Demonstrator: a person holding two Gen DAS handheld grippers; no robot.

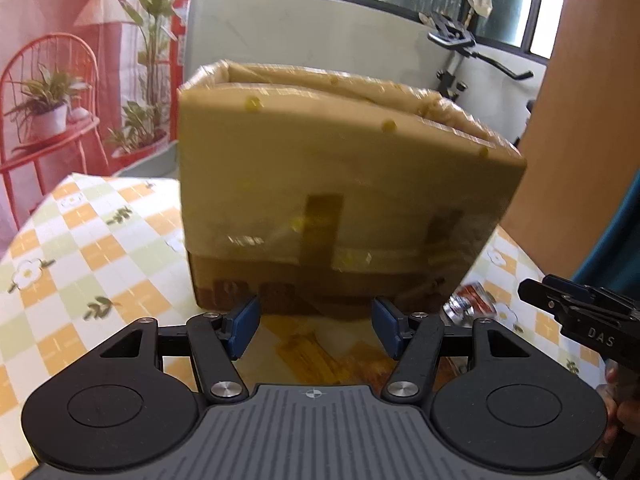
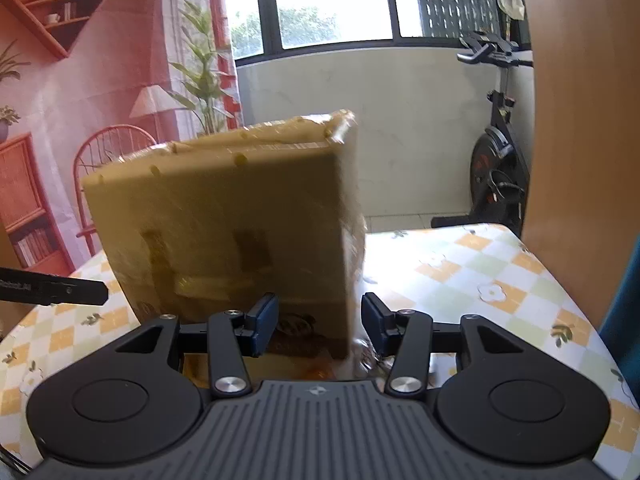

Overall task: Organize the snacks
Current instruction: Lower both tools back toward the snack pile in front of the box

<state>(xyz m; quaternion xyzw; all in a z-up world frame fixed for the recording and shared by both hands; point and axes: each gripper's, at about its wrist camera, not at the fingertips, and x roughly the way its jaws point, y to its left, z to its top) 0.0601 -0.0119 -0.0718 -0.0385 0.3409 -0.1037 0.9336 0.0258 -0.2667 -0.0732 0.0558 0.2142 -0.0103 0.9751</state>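
A tall cardboard box [image 1: 340, 184] wrapped in clear tape stands on the checked tablecloth [image 1: 100, 248], its top open. My left gripper [image 1: 317, 326] is open just in front of its lower face, with nothing pressed between the blue pads [image 1: 244, 326]. A flat yellow-orange snack packet [image 1: 320, 354] lies on the cloth under the jaws. A silver and red foil snack [image 1: 472, 300] sits at the box's right corner. My right gripper [image 2: 320, 326] is open near that corner of the box [image 2: 224, 216], with crinkled foil [image 2: 366, 354] below its right finger. Nothing is gripped.
The right gripper's black body [image 1: 580, 312] shows at the right edge of the left wrist view, and the left one [image 2: 52, 288] at the left of the right wrist view. An exercise bike [image 2: 496, 172] and a wooden panel [image 2: 580, 120] stand beyond the table's far right edge.
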